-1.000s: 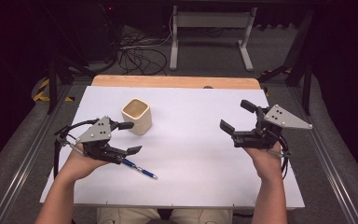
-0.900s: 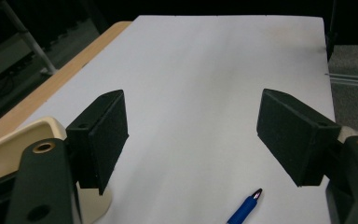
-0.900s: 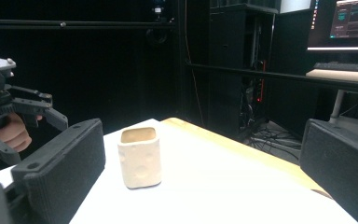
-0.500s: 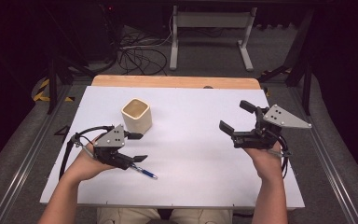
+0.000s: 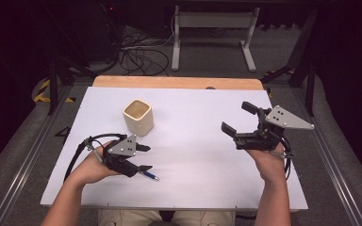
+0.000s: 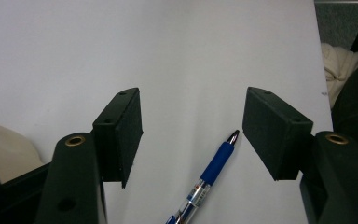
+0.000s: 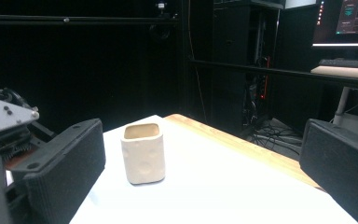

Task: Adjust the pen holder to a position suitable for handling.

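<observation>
1. Two tools are in use, one in each of the person's hands; the left tool (image 5: 143, 157) sits low over the near-left part of the white desk (image 5: 193, 155), its jaws spread apart and gripping nothing.
2. Between those spread jaws, in the left gripper view, a blue pen (image 6: 212, 175) lies flat on the desk, its metal tip pointing away from the camera and closer to the right-hand jaw; neither jaw touches it.
3. From above, the pen (image 5: 150, 176) pokes out just beyond the left tool, toward the desk's near edge.
4. The right tool (image 5: 239, 117) is held above the right side of the desk, jaws likewise wide apart and empty, aimed toward the left.
5. A cream square cup (image 5: 138, 117) stands upright on the far-left part of the desk, beyond the left tool; the right gripper view frames it (image 7: 143, 153) between the right tool's jaws, well apart from them.
</observation>
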